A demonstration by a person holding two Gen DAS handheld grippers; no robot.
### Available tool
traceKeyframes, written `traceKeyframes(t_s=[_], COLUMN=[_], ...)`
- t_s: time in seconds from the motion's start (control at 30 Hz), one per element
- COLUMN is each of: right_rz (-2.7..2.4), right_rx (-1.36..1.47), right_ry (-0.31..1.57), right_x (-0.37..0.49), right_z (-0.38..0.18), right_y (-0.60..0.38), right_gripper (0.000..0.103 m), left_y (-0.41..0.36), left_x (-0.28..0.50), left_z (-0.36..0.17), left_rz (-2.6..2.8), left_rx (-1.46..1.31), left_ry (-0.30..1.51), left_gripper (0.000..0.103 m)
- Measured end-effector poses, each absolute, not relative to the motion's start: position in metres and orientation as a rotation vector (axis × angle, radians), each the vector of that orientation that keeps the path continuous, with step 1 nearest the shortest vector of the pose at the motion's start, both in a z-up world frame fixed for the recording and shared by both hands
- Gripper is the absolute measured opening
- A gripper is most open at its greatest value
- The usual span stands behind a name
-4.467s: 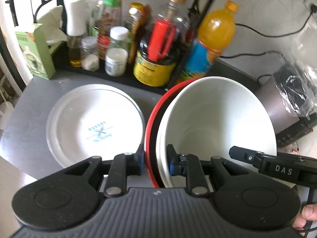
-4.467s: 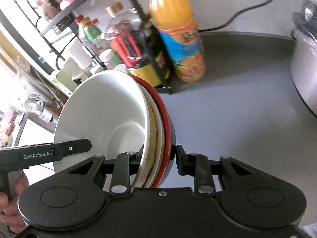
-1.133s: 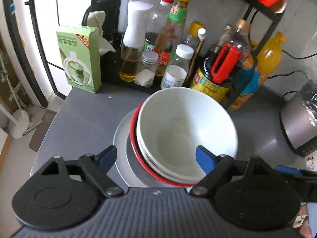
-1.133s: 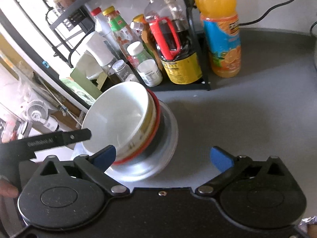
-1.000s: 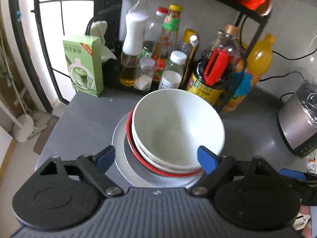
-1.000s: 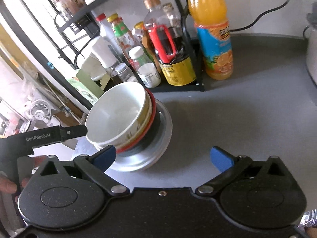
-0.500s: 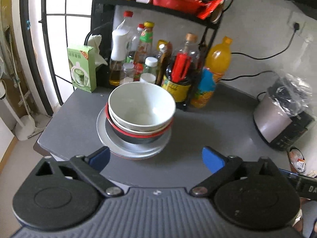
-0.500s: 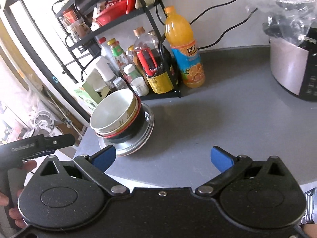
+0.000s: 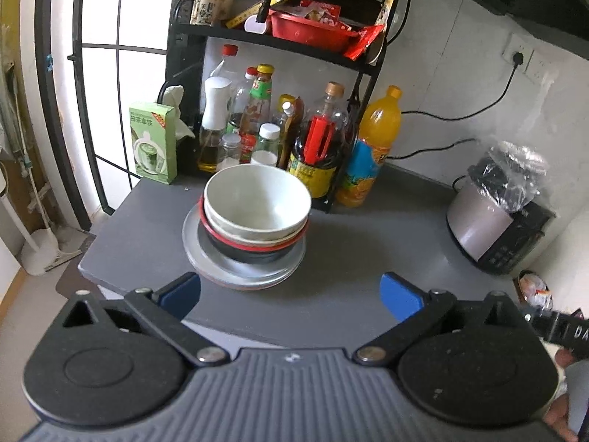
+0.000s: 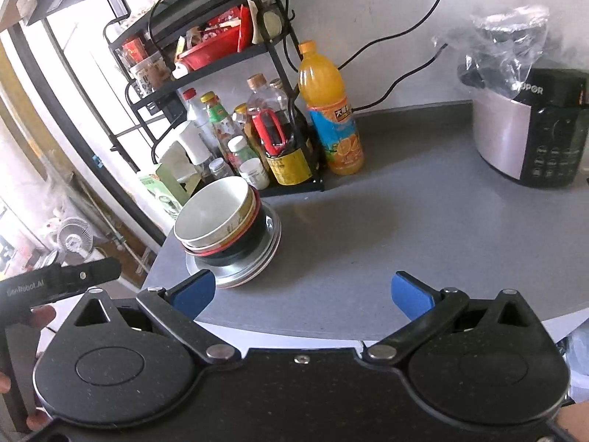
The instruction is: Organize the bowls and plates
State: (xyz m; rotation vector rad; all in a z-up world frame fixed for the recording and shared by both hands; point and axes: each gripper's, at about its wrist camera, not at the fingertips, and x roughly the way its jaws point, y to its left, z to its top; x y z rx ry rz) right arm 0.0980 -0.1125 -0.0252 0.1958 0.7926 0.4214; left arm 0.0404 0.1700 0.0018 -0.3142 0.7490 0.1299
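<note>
A stack of bowls, white bowl on top and a black bowl with a red rim below, sits on a stack of white plates at the left of the grey counter. The same stack shows in the right wrist view, with the white bowl on the plates. My left gripper is open and empty, pulled back over the counter's front edge. My right gripper is open and empty, also back from the stack, to its right.
A black rack with sauce bottles and an orange drink bottle stands behind the stack. A green box is at the back left. A rice cooker under plastic stands at the right, with cables on the wall.
Both grippers held the bowl stack, set it down on the plates, opened, and have pulled back and up away from it.
</note>
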Motion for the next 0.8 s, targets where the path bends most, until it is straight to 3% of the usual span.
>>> traceKeyframes(t_s=[0.8], right_rz=[0.240], right_rx=[0.078], right_ry=[0.768], right_x=[0.017], right_z=[-0.021], right_y=[-0.061], right_gripper=[0.103], left_y=[0.180], left_x=[-0.030], left_z=[-0.002], left_rz=[0.106], left_rx=[-0.145], left_ry=[0.742], left_gripper=[0.103])
